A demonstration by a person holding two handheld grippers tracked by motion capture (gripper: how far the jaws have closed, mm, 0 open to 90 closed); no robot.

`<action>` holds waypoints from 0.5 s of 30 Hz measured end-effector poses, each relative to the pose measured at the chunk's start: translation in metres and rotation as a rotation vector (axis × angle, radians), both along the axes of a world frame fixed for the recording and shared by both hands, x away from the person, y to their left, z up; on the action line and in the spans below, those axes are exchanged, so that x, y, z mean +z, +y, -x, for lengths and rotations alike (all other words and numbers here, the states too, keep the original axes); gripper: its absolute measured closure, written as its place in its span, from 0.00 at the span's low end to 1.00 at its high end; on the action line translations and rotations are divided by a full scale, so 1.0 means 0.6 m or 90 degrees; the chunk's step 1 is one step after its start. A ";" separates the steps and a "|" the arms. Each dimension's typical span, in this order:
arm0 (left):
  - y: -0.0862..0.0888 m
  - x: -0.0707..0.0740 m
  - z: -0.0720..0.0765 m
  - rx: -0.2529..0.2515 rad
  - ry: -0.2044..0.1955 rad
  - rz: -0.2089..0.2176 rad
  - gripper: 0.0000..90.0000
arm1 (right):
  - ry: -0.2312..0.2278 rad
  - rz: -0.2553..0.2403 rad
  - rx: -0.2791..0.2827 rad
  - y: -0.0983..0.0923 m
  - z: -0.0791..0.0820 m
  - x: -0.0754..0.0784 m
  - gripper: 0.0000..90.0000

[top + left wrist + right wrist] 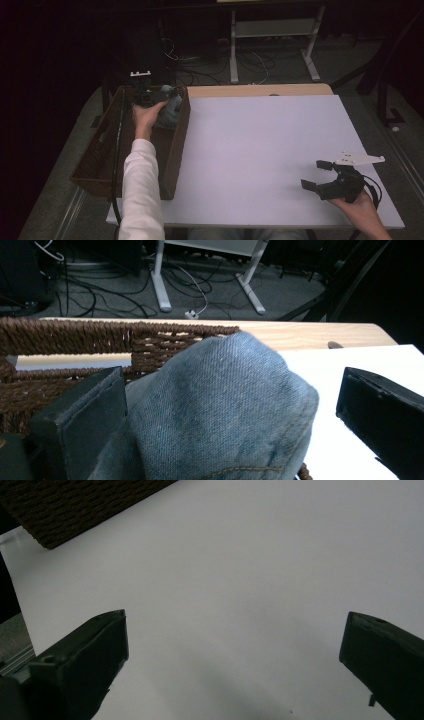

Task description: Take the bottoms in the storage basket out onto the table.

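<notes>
One basket, one denim piece | left gripper fingers spread around denim | right gripper fingers wide apart, nothing held

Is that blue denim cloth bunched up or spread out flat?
Bunched up. The denim cloth rises in a rounded hump between the left gripper's wide-apart jaws, at the woven basket.

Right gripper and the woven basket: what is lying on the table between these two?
Nothing: between the right gripper and the woven basket the white table surface is bare, as the high view shows. The right gripper view shows the same blank stretch.
</notes>
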State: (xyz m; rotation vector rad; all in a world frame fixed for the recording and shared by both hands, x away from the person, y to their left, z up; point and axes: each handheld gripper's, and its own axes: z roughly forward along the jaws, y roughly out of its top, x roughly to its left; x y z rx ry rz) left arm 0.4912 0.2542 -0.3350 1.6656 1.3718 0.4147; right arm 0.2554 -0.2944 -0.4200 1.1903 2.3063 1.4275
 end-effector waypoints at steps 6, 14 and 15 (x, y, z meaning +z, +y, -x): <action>0.001 -0.009 -0.004 0.003 0.010 -0.012 0.00 | 0.002 0.002 0.002 0.001 0.000 -0.001 0.00; -0.001 -0.019 -0.009 0.006 0.015 -0.013 0.00 | 0.002 0.003 0.002 0.001 0.000 -0.001 0.00; -0.002 -0.021 -0.009 0.007 0.017 -0.015 0.00 | 0.002 0.003 0.002 0.001 0.000 -0.001 0.00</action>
